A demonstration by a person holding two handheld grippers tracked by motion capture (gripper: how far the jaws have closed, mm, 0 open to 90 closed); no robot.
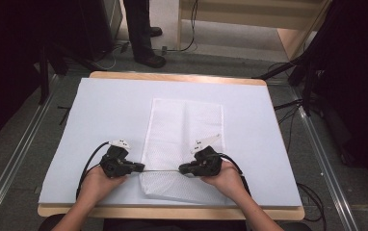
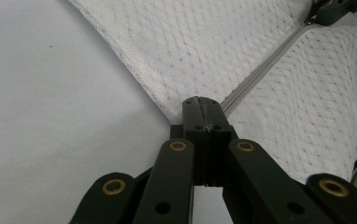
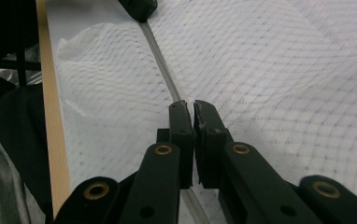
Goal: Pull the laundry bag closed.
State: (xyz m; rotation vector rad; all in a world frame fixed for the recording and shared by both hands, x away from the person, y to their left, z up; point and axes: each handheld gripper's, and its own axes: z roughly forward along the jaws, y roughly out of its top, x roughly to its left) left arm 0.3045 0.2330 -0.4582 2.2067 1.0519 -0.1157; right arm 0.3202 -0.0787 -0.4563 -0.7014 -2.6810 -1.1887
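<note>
A white mesh bag [image 1: 184, 130] lies flat on the pale blue table cover [image 1: 105, 110], with a grey zipper [image 1: 160, 171] running across it near the front. My left gripper [image 1: 138, 169] is shut on the bag's edge at the zipper's left end. In the left gripper view its jaws [image 2: 203, 105] pinch that corner of the mesh bag [image 2: 204, 51], where the zipper [image 2: 260, 70] begins. My right gripper [image 1: 181, 169] is shut on the zipper farther right. In the right gripper view its jaws [image 3: 189, 109] close over the zipper [image 3: 160, 60], and the mesh bag [image 3: 279, 70] spreads around them.
The table's wooden front edge [image 3: 50, 116] is close behind the bag's near flap. A person's legs [image 1: 143, 33] stand beyond the far edge. Dark stands and cables [image 1: 297, 110] line the floor on both sides. Open cover lies left and right of the bag.
</note>
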